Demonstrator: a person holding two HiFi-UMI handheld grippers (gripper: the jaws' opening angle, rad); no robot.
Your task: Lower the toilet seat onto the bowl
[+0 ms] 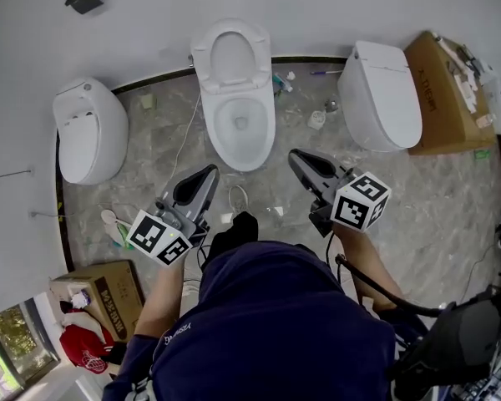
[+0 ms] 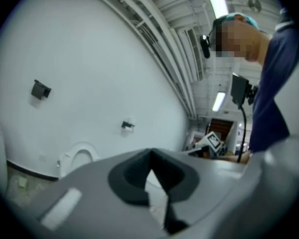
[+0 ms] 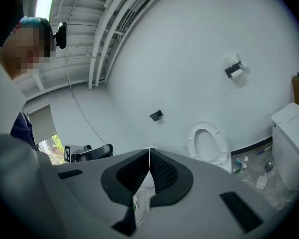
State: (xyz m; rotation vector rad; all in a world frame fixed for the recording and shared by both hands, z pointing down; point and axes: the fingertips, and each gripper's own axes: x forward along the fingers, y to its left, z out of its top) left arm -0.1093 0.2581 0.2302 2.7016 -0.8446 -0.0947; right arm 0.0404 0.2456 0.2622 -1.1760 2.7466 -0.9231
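The middle toilet stands against the curved white wall with its seat (image 1: 231, 57) raised upright over the open bowl (image 1: 242, 128). My left gripper (image 1: 205, 175) hovers in front of the bowl at its lower left, shut, with nothing between its pads. My right gripper (image 1: 297, 159) hangs to the bowl's lower right, also shut and empty. Neither touches the toilet. The raised seat (image 2: 81, 157) is small and far off in the left gripper view, above that gripper's closed tips (image 2: 150, 153). It (image 3: 208, 143) also shows to the right of the shut tips (image 3: 149, 151) in the right gripper view.
A closed white toilet (image 1: 88, 132) stands on the left and another (image 1: 382, 94) on the right. A cardboard box (image 1: 442, 90) sits at far right, another (image 1: 100, 291) at lower left. Small debris and a cable (image 1: 238, 197) lie on the marble floor (image 1: 167, 153).
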